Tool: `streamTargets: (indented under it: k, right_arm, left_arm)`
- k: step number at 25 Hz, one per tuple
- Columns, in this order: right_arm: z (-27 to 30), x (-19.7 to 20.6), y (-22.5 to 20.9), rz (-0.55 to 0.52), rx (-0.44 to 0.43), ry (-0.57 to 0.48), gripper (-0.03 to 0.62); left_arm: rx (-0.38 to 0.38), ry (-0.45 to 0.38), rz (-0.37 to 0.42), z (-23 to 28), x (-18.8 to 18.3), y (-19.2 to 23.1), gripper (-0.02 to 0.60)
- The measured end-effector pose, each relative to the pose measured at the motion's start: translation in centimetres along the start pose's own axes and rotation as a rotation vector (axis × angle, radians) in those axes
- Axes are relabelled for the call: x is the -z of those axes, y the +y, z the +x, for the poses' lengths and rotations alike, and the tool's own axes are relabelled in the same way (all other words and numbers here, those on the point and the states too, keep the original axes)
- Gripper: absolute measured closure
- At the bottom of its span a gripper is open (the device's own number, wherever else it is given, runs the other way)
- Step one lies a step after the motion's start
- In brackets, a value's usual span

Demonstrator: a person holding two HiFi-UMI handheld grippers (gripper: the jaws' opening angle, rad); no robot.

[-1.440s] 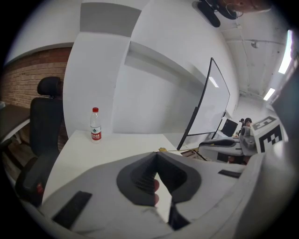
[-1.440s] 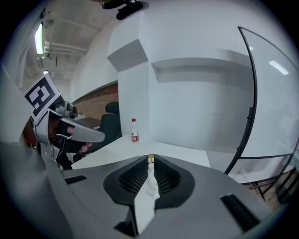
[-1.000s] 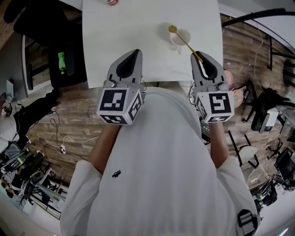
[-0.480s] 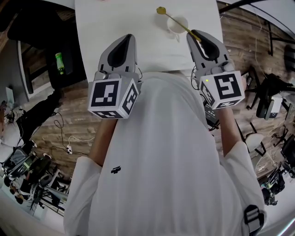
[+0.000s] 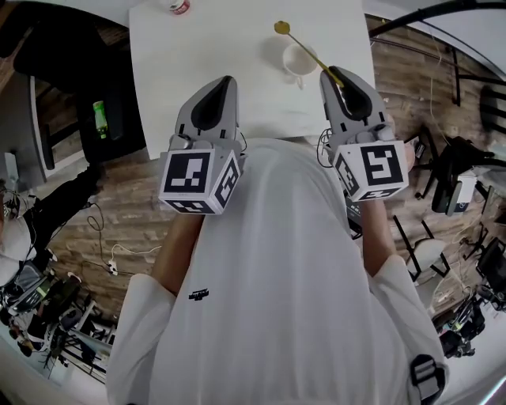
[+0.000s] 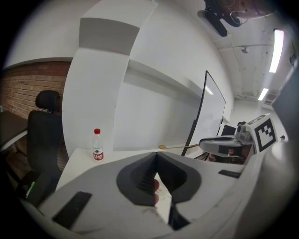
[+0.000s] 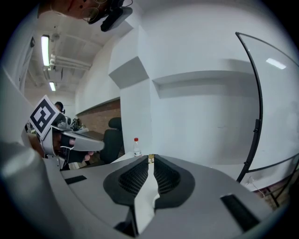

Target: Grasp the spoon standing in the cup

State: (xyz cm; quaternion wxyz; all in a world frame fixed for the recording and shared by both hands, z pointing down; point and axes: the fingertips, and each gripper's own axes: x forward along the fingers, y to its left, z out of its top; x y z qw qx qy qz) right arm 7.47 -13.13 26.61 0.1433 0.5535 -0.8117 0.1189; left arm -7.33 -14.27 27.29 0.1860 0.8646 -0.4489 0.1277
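Slim gold spoon (image 5: 307,52), handle tip pinched in the right hand-held gripper (image 5: 330,75), crosses the white cup (image 5: 292,63). Left hand-held gripper (image 5: 228,80) closed.

You are looking at the spoon (image 5: 310,55) crossing over the cup (image 5: 294,68) at the table's (image 5: 237,47) far right, with the bottle (image 5: 179,6) standing far left.

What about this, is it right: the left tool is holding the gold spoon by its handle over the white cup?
Not quite. It is the right tool that holds the gold spoon by its handle over the white cup; the left tool is shut and empty. The head view shows this, and the right gripper view shows gold pinched at that tool's tips.
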Motion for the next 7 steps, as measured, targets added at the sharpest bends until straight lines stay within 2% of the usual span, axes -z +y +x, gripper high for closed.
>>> streamTargets:
  k: [7]
  right_arm:
    - [0.11,0.93,0.59,0.017,0.001,0.001,0.554]
  left_arm:
    - [0.033,0.005,0.018,0.62,-0.32,-0.95,0.584]
